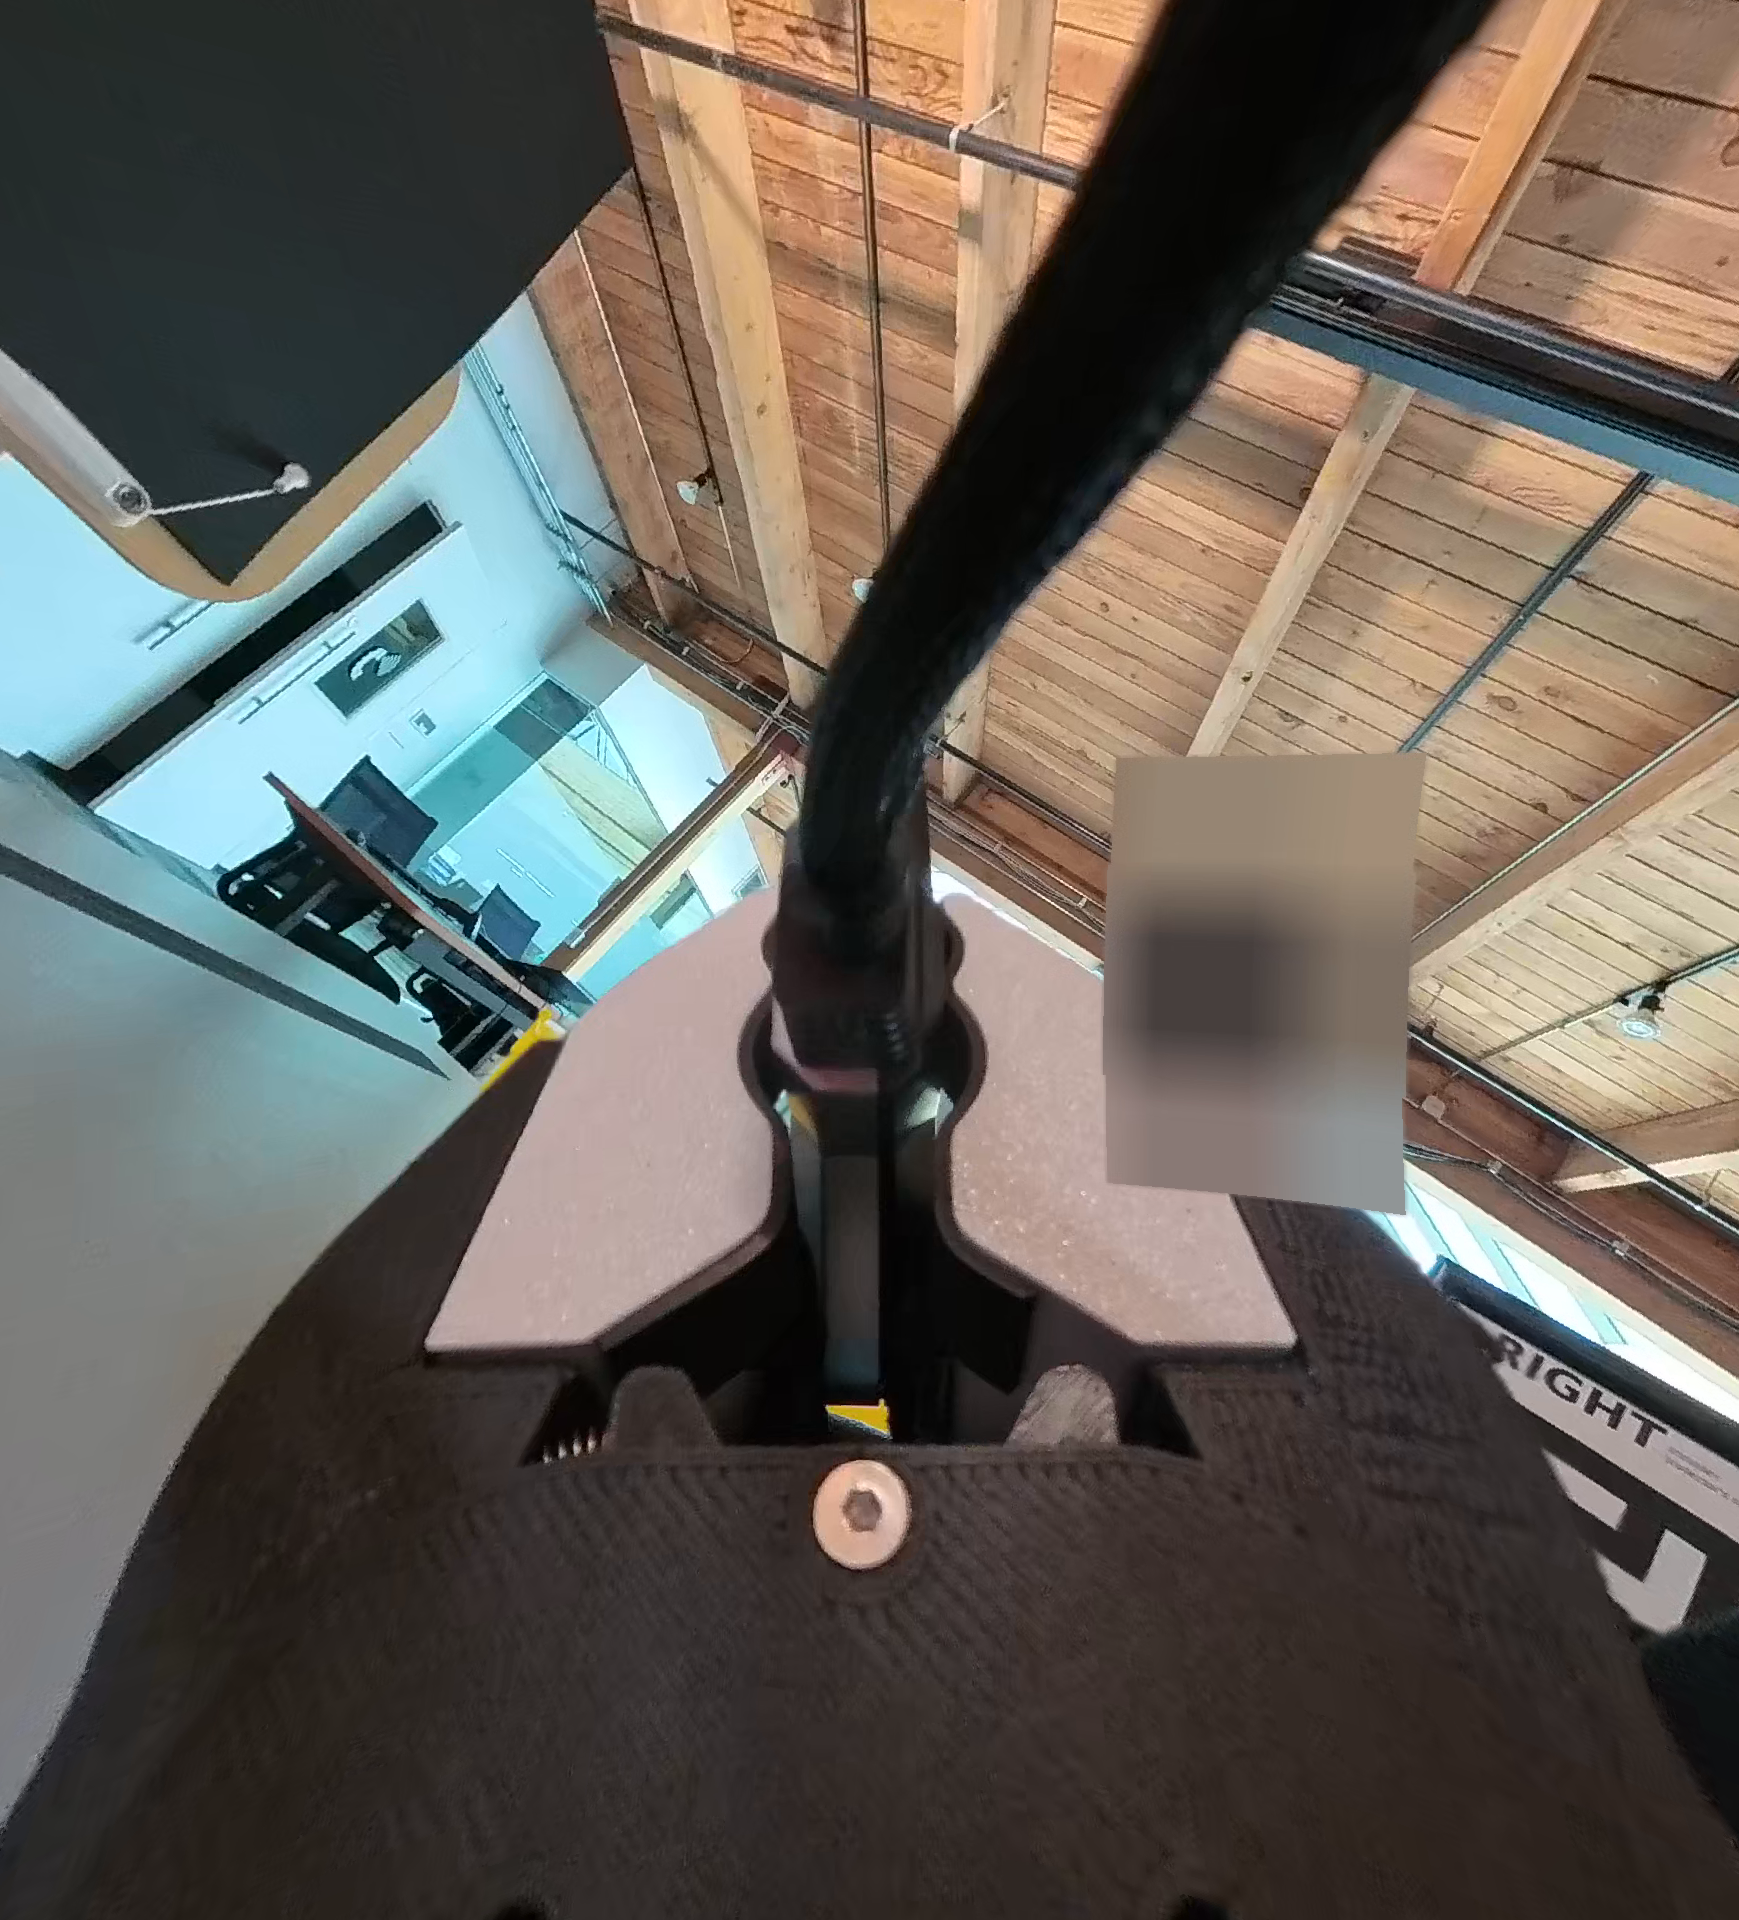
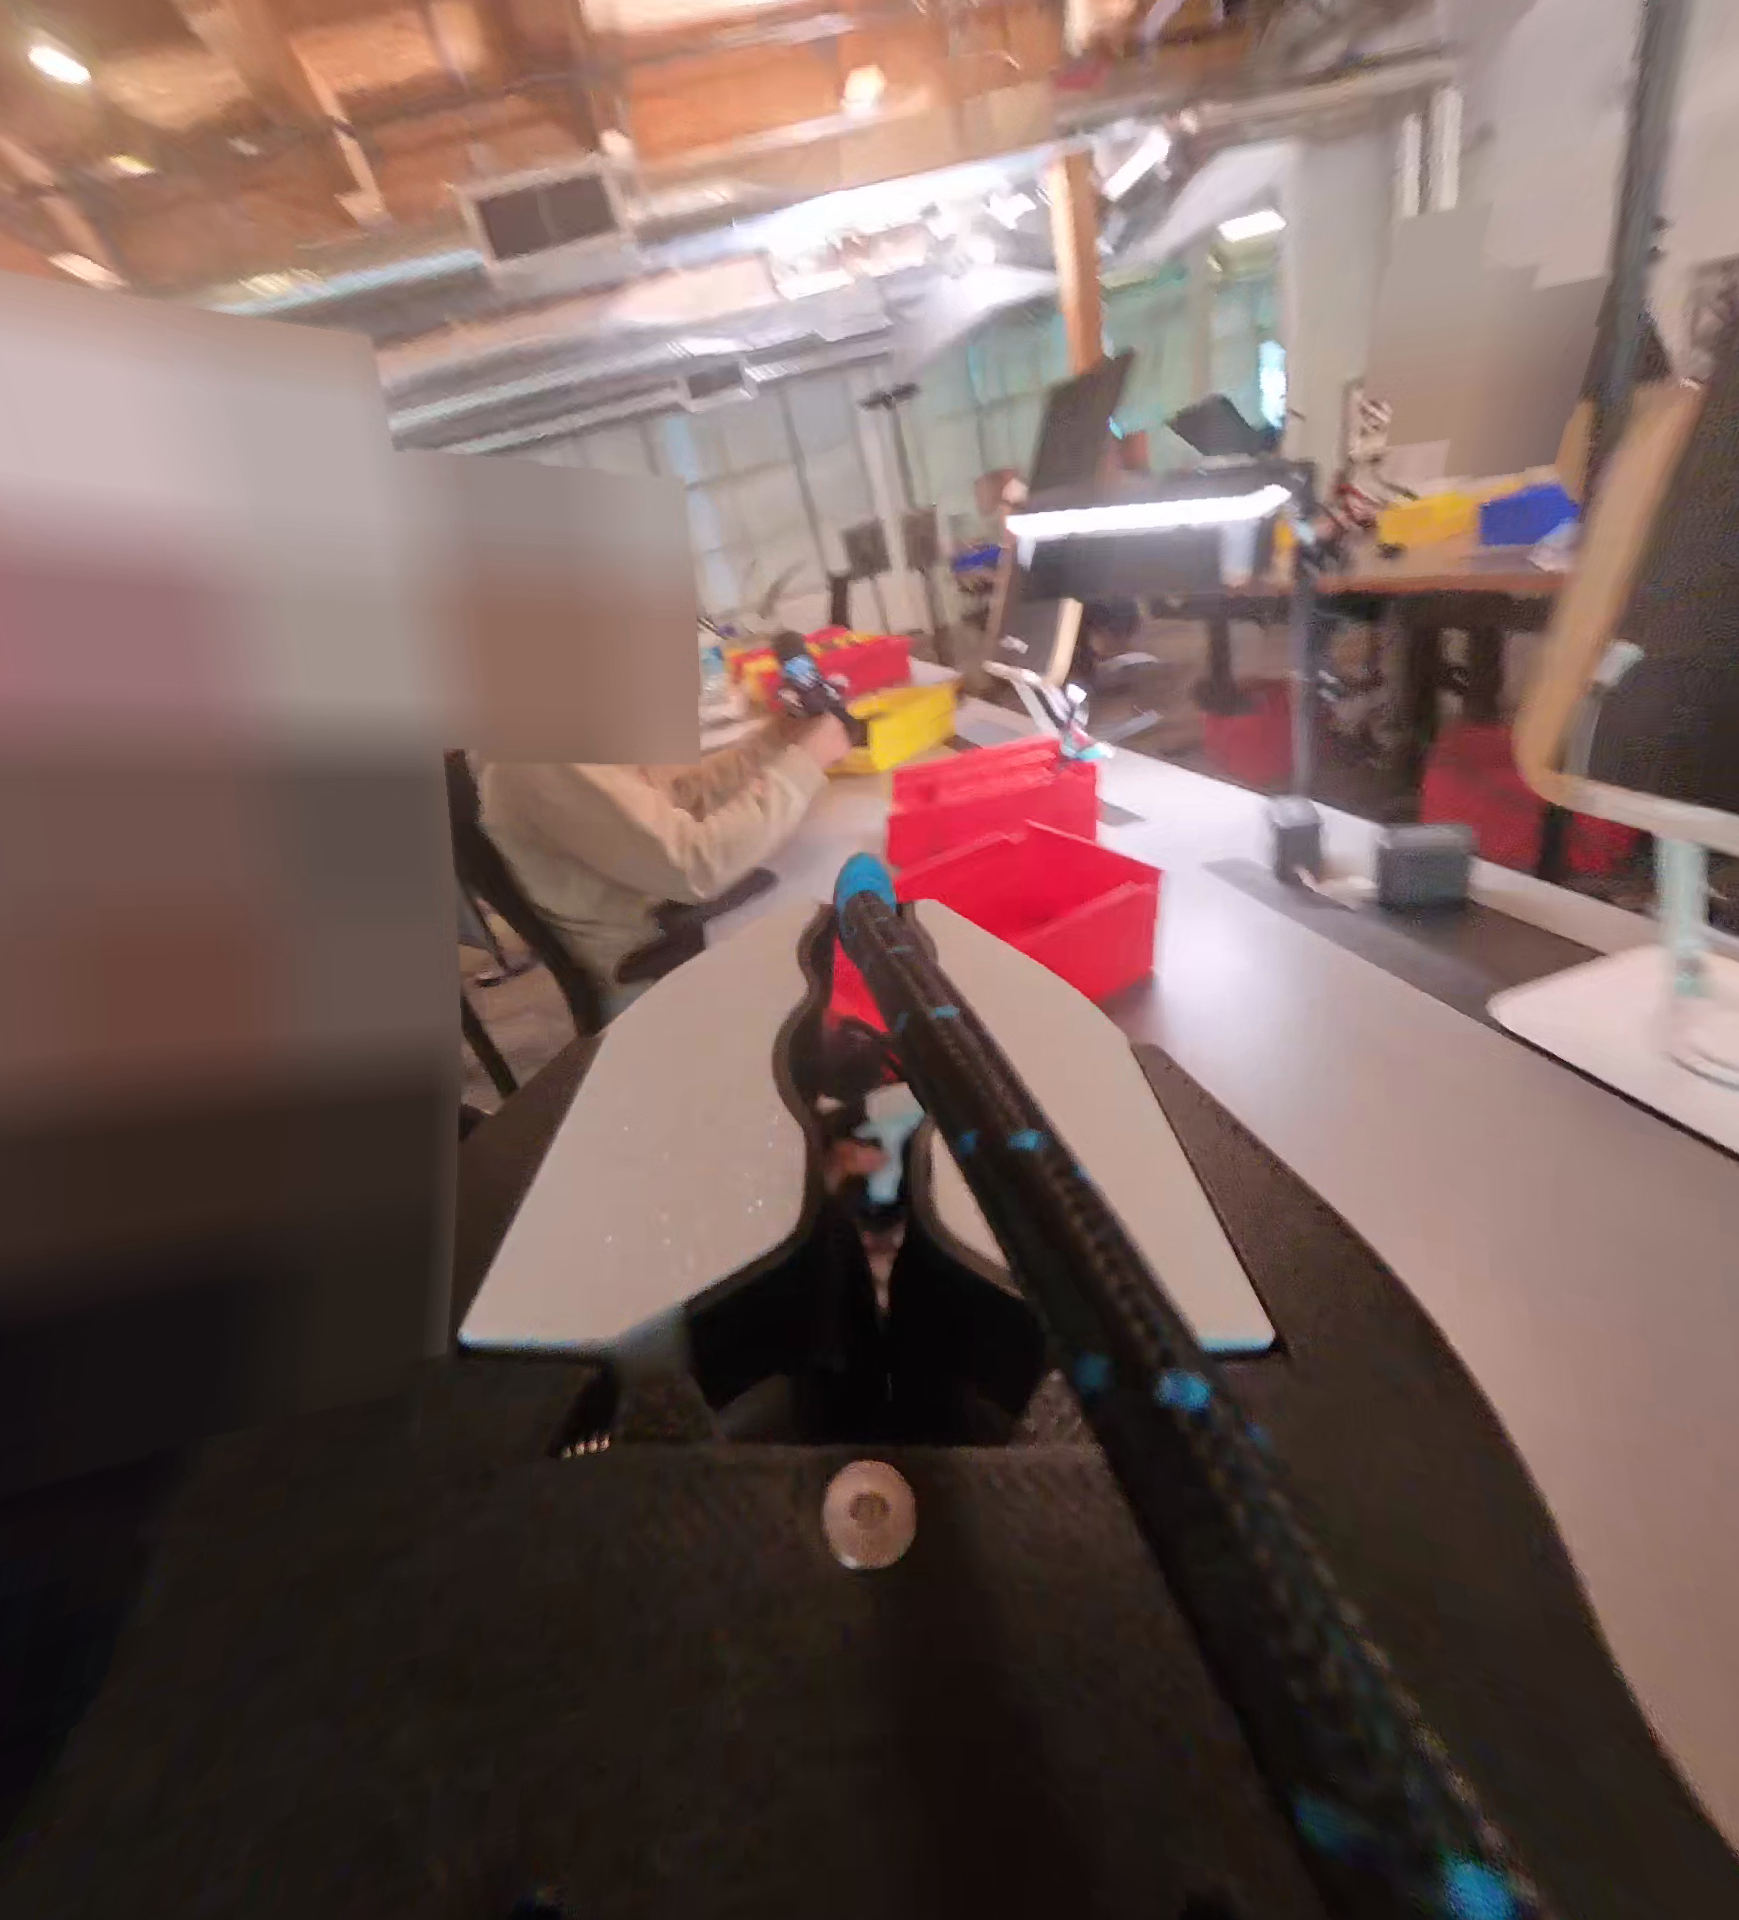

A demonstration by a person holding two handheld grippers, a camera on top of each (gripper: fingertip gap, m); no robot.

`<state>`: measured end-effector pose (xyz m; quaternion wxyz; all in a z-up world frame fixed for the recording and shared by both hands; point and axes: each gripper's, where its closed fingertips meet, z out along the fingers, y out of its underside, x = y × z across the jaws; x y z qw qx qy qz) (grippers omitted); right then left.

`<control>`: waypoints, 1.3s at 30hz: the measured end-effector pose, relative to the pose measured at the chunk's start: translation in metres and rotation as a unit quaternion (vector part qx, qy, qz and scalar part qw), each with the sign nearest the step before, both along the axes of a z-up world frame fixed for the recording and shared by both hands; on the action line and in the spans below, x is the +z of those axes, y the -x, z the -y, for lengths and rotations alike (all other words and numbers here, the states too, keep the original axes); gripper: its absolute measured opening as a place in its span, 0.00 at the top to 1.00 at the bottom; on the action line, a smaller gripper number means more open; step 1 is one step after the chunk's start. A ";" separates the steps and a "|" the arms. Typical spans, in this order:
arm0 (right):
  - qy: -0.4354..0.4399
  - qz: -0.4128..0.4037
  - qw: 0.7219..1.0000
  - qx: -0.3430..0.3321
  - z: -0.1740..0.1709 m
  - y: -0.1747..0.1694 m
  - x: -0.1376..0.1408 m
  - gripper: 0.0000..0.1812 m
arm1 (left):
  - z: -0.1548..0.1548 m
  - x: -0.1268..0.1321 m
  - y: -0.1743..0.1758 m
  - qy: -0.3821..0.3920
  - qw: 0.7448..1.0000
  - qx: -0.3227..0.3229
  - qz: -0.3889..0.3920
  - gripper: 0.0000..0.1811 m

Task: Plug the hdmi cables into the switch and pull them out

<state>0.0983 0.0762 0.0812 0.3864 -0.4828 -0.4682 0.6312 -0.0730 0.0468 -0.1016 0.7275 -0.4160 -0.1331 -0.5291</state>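
Note:
In the left wrist view my left gripper (image 1: pixel 860 997) points up at the ceiling and is shut on the plug end of a thick black braided HDMI cable (image 1: pixel 958 540), which rises from the fingertips and curves up to the right. In the right wrist view my right gripper (image 2: pixel 870 966) is shut on the end of a black cable with blue flecks (image 2: pixel 1083 1226) and a blue strain relief; the cable runs back over the right finger toward the lower right. This view is motion-blurred. The switch is not in view.
A white table (image 2: pixel 1364 1091) lies ahead of the right gripper with red bins (image 2: pixel 1041 904), a yellow bin (image 2: pixel 901 722), small grey boxes (image 2: pixel 1421 862) and a monitor on a white stand (image 2: pixel 1696 727) at the right. A seated person's sleeve (image 2: pixel 636 831) is at the far left. A dark panel (image 1: pixel 221 229) hangs overhead.

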 end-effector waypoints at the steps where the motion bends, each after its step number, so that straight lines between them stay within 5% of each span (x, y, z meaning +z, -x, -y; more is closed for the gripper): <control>1: 0.002 0.022 1.000 -0.013 -0.015 -0.008 -0.002 0.94 | -0.001 -0.001 0.000 0.003 1.000 -0.002 0.001 0.86; 5: 0.048 0.088 0.992 -0.083 -0.079 -0.038 -0.034 0.94 | -0.001 -0.001 0.000 0.003 1.000 0.004 -0.004 0.88; 12: 0.196 0.173 0.958 -0.119 -0.139 -0.077 -0.152 0.93 | -0.002 -0.002 0.000 0.008 1.000 0.004 -0.004 0.88; 16: 0.216 0.351 0.892 -0.184 -0.152 -0.108 -0.252 0.94 | -0.003 -0.003 0.001 0.010 1.000 0.004 -0.004 0.88; 22: 0.183 0.535 0.799 -0.206 -0.139 -0.143 -0.325 0.94 | -0.004 -0.003 0.000 0.013 1.000 0.003 -0.006 0.88; 25: 0.176 0.551 0.790 -0.205 -0.137 -0.142 -0.332 0.94 | -0.004 -0.004 0.000 0.015 1.000 0.004 -0.006 0.88; 30: 0.105 0.578 0.774 -0.237 -0.133 -0.151 -0.316 0.80 | -0.005 -0.005 0.000 0.017 1.000 0.003 -0.006 0.88; 34: 0.013 0.550 0.780 -0.299 -0.149 -0.157 -0.265 0.70 | -0.005 -0.005 -0.001 0.018 1.000 0.000 -0.006 0.88; 39: -0.067 0.434 0.785 -0.436 -0.226 -0.161 -0.189 0.72 | -0.005 -0.005 -0.001 0.018 1.000 0.003 -0.009 0.88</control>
